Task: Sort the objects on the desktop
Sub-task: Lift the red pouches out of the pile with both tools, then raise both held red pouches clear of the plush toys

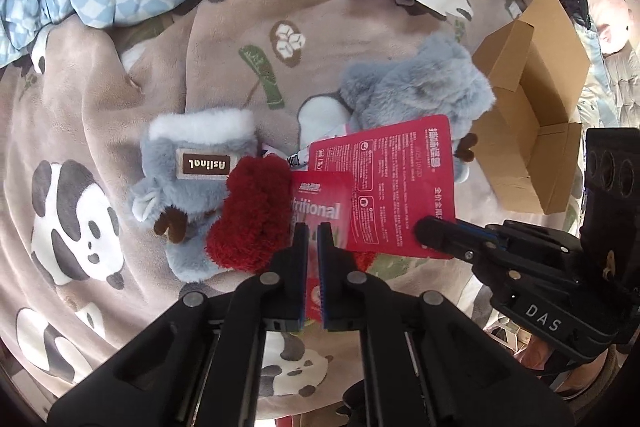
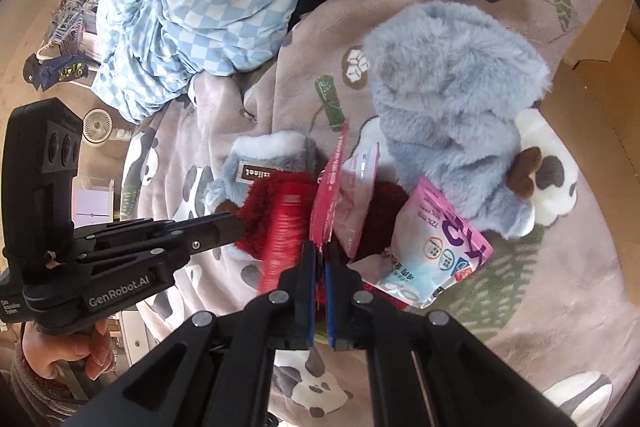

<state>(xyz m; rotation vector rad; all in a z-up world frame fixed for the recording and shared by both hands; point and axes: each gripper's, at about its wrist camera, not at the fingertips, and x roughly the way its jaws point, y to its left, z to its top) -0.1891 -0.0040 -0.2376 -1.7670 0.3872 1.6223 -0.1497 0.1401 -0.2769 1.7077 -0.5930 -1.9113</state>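
- Red and glossy, two flat sachets are lying among plush things on a panda blanket [image 1: 120, 99].
- Left gripper [image 1: 313, 227] is pinching the small sachet [image 1: 320, 203], printed "tritional", jaws closed on its lower edge.
- Right gripper [image 1: 424, 231] is clamping the large sachet [image 1: 392, 179], covered in fine white print, at its near corner.
- Red fuzzy sock [image 1: 252, 219] is touching the small sachet's left side, overlapping a grey plush sock [image 1: 192, 163].
- Pink-and-white pouch [image 2: 436, 251] is lying right of the sachets, possibly snack packaging.
- Cardboard box [image 1: 536, 131] is sitting open at the right.
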